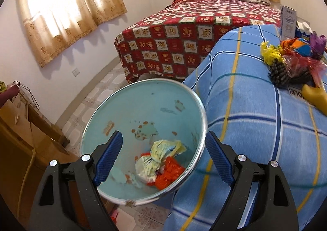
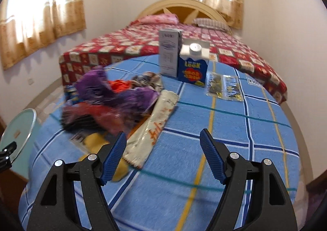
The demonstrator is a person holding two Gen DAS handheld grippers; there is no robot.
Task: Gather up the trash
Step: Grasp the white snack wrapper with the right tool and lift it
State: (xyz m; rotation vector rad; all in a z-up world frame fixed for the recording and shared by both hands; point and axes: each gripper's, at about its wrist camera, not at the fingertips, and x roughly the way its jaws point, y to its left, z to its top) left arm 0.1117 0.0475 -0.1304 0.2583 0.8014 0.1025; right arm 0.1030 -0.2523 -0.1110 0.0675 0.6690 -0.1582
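Note:
A light blue trash bin (image 1: 143, 108) with a metal rim stands beside the blue checked table (image 1: 255, 118). It holds a yellow-white plastic bag (image 1: 157, 159) and orange scraps (image 1: 169, 173). My left gripper (image 1: 163, 157) is open above the bin's mouth, holding nothing. A heap of crumpled wrappers (image 2: 114, 96) lies on the table (image 2: 204, 128), with a cream sachet (image 2: 155, 124) beside it. My right gripper (image 2: 163, 153) is open and empty over the table, just right of the sachet. The bin's rim (image 2: 20, 128) shows at the far left.
A grey carton (image 2: 169, 53), a blue milk carton (image 2: 193, 63) and clear packets (image 2: 224, 88) stand at the table's far side. A bed with a red patterned cover (image 1: 173, 43) lies behind. A wooden cabinet (image 1: 20, 139) stands left of the bin.

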